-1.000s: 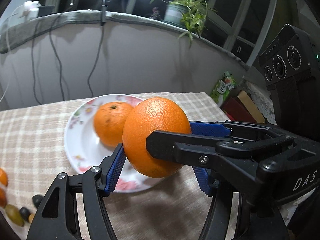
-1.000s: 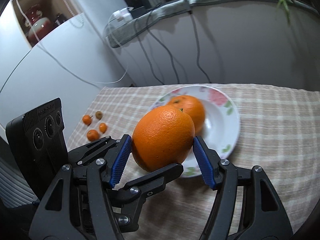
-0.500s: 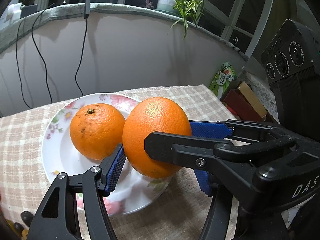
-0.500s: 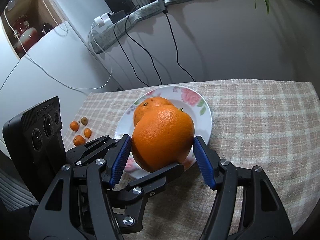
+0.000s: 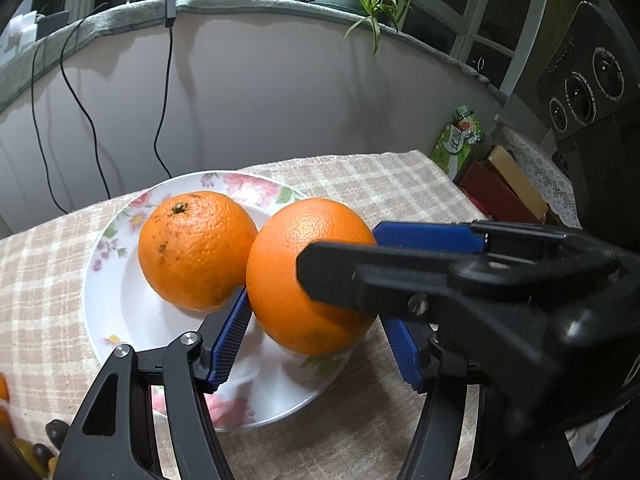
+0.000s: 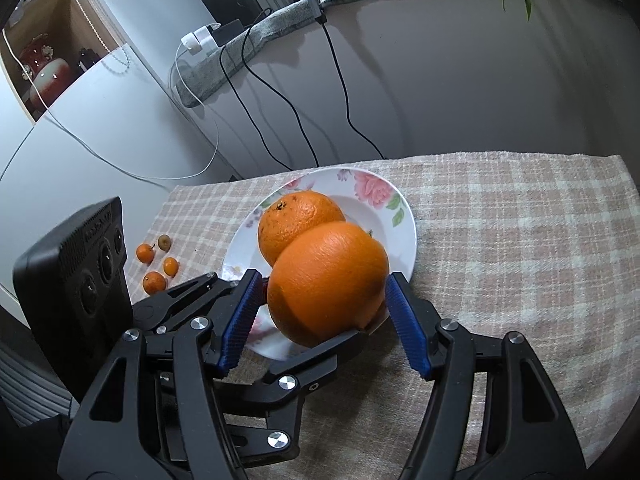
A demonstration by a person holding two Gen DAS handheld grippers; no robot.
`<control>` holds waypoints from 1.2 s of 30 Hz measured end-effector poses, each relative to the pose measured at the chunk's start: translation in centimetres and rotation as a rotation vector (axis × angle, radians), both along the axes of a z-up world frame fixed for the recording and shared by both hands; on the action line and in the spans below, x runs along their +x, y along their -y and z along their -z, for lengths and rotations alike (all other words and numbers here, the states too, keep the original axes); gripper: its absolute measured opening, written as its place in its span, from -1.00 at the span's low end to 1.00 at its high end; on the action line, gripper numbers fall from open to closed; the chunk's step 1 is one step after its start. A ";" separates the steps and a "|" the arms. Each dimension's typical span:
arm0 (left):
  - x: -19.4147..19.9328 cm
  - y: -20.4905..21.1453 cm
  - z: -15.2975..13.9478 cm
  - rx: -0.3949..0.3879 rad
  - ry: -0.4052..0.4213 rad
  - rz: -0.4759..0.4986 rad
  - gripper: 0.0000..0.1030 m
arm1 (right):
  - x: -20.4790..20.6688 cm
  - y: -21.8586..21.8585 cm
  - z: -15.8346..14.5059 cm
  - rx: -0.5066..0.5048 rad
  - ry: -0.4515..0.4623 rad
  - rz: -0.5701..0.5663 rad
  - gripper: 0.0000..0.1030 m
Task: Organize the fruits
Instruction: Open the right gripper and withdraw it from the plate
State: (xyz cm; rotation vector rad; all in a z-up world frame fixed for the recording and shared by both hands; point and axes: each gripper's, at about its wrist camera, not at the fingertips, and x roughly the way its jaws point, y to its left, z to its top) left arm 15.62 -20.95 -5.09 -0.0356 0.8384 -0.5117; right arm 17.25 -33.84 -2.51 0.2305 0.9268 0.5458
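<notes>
Jaws on both of your grippers are closing on one orange (image 5: pixel 288 264), each pair from a different side. Your left gripper (image 5: pixel 316 312) is pressing its blue pads (image 5: pixel 230 340) against the fruit's lower left and lower right in its own camera. Your right gripper (image 6: pixel 323 278) is coming across from the right of that view, with one black finger lying over the front of the orange and a blue pad behind it. In the right wrist view, the far pad is touching the peel while the near pad is sitting tight beside it, so you are gripping the orange there too, not standing open.

The orange is sitting low over the near right part of the plate (image 5: pixel 116 304), above its rim. You cannot tell whether it is resting on the china or hanging just clear. A second orange (image 5: pixel 196 248) is lying on the plate just beside it, stem up, towards the far left, and the two are looking close enough to touch.

The plate is standing on the desk cloth (image 5: pixel 380 184). Small fruits (image 6: pixel 154 282) are lying on the cloth well apart from the plate, near the desk's left edge in the right wrist view.
</notes>
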 end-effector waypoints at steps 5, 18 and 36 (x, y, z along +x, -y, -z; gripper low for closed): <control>-0.4 -1.0 -0.7 -0.008 0.019 -0.017 0.41 | -0.3 0.6 -0.5 -0.001 0.017 0.016 0.51; -3.1 -3.9 -2.3 -0.034 0.068 -0.054 0.41 | -2.0 0.0 -1.8 -0.002 0.069 0.015 0.51; -7.7 -11.2 -3.5 -0.034 0.156 -0.172 0.41 | -5.4 -6.2 -3.8 -0.047 0.193 -0.116 0.51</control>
